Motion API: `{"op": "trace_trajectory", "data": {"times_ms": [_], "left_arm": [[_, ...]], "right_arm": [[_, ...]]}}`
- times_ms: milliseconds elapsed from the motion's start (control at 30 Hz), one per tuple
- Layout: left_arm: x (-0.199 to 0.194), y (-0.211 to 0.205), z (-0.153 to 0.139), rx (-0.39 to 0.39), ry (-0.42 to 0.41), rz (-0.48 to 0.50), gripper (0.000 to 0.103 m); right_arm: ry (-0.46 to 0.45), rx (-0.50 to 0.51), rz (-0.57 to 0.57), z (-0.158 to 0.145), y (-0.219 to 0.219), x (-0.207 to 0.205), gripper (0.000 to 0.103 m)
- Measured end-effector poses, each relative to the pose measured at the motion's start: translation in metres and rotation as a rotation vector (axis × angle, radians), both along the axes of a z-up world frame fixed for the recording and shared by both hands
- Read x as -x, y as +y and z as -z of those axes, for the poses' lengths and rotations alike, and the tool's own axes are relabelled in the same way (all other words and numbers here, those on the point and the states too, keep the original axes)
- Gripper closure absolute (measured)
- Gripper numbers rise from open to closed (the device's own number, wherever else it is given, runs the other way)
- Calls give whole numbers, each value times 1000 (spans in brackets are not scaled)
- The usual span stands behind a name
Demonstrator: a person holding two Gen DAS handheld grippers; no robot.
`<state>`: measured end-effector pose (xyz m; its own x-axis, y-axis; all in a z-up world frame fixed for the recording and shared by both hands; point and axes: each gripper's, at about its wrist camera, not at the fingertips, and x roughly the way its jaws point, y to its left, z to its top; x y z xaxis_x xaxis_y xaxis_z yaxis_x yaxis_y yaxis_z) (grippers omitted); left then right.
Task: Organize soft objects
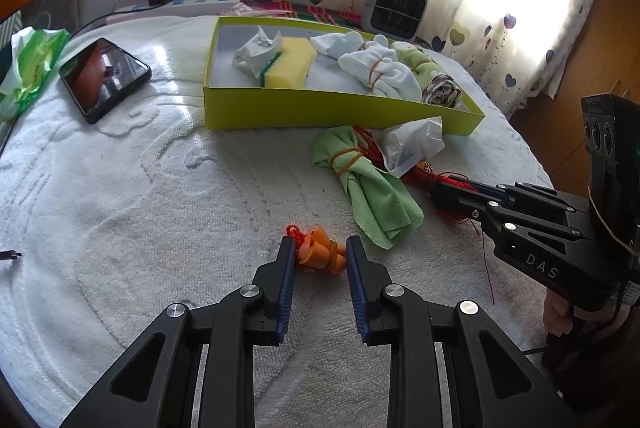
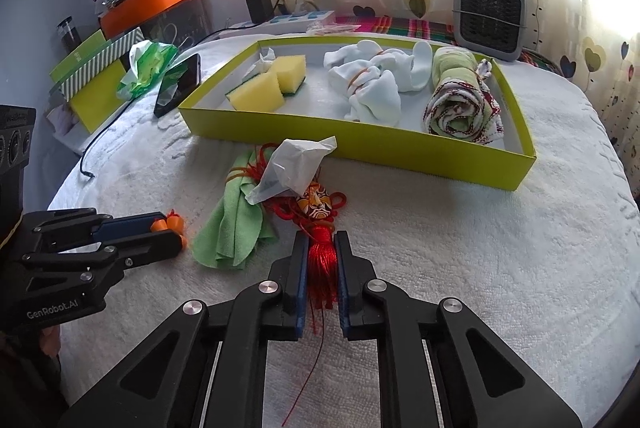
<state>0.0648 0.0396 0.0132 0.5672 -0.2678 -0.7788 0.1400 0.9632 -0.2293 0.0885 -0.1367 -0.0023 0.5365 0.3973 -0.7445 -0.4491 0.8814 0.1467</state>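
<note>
My left gripper is shut on a small orange soft toy with a red string, low on the white towel; it also shows in the right wrist view. My right gripper is shut on the red tassel of a painted mask ornament. A green cloth bound with rubber bands and a crumpled white bag lie beside the ornament. The yellow-green tray holds a sponge, white socks and a rolled towel.
A phone lies left of the tray. A green plastic bag sits at the far left. A small grey heater and a power strip stand behind the tray. An orange box and a green box stand beyond the table's left edge.
</note>
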Motion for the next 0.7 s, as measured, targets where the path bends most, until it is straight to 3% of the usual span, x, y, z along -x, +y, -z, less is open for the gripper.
{"op": "trace_trajectory", "data": {"times_ms": [433, 700], "left_arm": [[3, 2, -1, 12, -1, -4, 80], [4, 2, -1, 13, -4, -5, 80]], "right_arm": [[18, -81, 16, -5, -19, 24, 91], [-49, -96, 79, -21, -30, 32, 91]]}}
